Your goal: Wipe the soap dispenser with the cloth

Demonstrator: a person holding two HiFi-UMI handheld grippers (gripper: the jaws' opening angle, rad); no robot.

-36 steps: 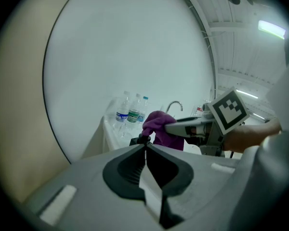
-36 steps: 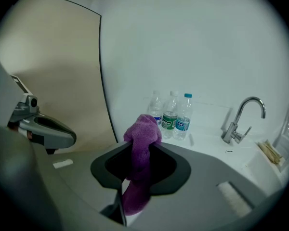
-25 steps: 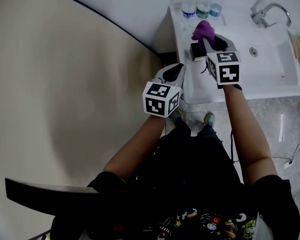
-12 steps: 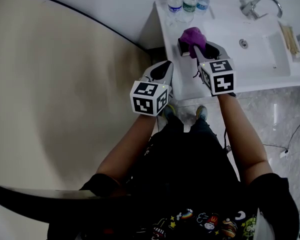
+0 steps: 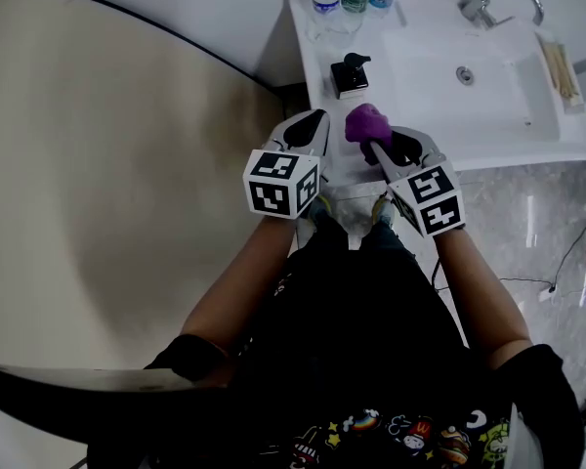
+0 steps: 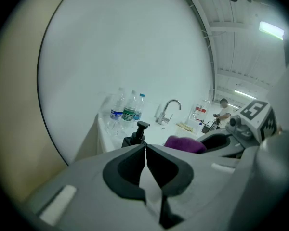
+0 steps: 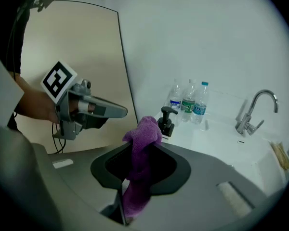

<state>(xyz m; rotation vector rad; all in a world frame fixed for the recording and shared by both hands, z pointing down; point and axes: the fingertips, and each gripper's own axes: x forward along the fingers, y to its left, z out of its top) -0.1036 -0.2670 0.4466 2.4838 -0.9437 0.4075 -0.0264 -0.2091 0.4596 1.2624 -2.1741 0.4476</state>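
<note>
The purple cloth [image 5: 367,123], soft and light, is clamped by its middle in the right gripper [image 5: 376,148], near the soap dispenser [image 5: 349,74] on the white desk [image 5: 313,66]. The left gripper [image 5: 314,123] is closed on nothing. The dispenser is judged light, smooth and easily tipped, so it is best steadied by its body.

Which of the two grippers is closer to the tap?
Right. The right gripper, clamping the purple cloth, is at the counter's front edge, diagonally below the tap; the left gripper is farther left.

Soap dispenser [image 6: 135,137] base (lower half) behind fingers [image 6: 125,170]
</note>
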